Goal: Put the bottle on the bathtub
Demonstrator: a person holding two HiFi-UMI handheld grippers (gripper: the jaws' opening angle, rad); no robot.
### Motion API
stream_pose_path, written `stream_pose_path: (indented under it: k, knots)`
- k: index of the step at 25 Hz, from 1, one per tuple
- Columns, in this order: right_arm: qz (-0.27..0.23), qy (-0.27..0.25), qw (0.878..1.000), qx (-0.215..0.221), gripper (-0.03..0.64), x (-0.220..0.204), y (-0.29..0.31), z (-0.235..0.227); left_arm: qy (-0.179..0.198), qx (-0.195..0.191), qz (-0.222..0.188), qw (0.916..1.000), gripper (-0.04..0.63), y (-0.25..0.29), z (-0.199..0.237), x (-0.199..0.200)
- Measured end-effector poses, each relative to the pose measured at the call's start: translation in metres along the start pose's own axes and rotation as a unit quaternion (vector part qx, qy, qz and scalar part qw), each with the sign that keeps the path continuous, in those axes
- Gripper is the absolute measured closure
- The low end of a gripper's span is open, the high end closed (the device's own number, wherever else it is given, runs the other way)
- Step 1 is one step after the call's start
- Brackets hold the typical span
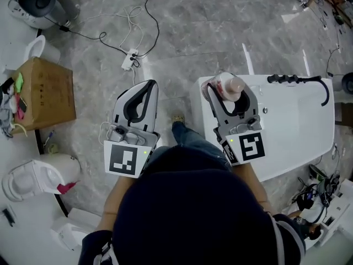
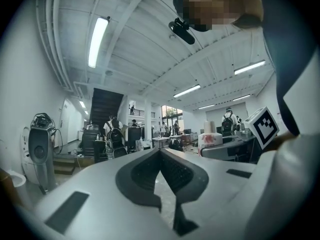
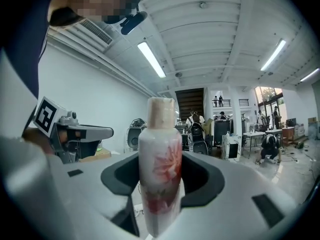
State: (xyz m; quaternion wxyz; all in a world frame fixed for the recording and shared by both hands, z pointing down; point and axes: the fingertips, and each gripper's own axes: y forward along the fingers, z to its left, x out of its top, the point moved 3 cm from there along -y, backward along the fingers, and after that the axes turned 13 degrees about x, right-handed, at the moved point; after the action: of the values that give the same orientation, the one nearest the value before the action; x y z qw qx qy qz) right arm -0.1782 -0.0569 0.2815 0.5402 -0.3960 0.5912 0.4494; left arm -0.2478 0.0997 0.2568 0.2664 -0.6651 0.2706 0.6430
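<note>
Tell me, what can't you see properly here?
- Bottom of the bottle: head view, hidden behind the jaws of the right gripper.
- Any writing on the bottle: right gripper view, too blurred.
- Near corner of the bathtub: head view, covered by that gripper and the person's arm.
- Floor under the person: head view, hidden by their head.

Left gripper (image 1: 148,85) and right gripper (image 1: 227,90): pale grey shells, black jaw linings. Each carries a white marker cube (image 1: 123,159) with a black square pattern and a small green light (image 1: 145,152). Person wears dark cap (image 1: 187,203), blue jeans (image 1: 190,138), dark sleeves (image 1: 291,235) with white stripes.
</note>
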Motion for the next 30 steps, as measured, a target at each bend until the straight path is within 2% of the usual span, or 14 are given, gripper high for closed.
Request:
stream_pose_path:
  k: [7,11,15,19,23,27,30]
  knots:
    - [0.010,0.005,0.999,-0.046,0.383,-0.011,0.008,-0.050,0.004,-0.052,0.004,0.9986,0.574,0.066,-0.011,-0.007]
    - [0.013,0.008,0.995,-0.097,0.383,-0.020,-0.002,-0.065,0.007,-0.108,0.002,0.9942,0.574,0.095,-0.024,-0.012]
    - [0.029,0.018,0.986,-0.164,0.383,-0.034,-0.018,-0.087,0.006,-0.186,-0.007,0.9826,0.574,0.132,-0.048,-0.014]
    - [0.049,0.023,0.964,-0.259,0.383,-0.045,-0.032,-0.110,0.008,-0.285,0.008,0.9586,0.574,0.177,-0.075,-0.022]
    - [0.050,0.034,0.945,-0.320,0.383,-0.049,-0.037,-0.124,0.012,-0.362,0.008,0.9320,0.574,0.204,-0.092,-0.024]
    - [0.058,0.052,0.920,-0.385,0.383,-0.055,-0.030,-0.128,0.010,-0.440,0.016,0.8979,0.574,0.233,-0.100,-0.029]
    - [0.069,0.064,0.904,-0.416,0.383,-0.063,-0.016,-0.132,0.011,-0.486,0.025,0.8735,0.574,0.250,-0.100,-0.040]
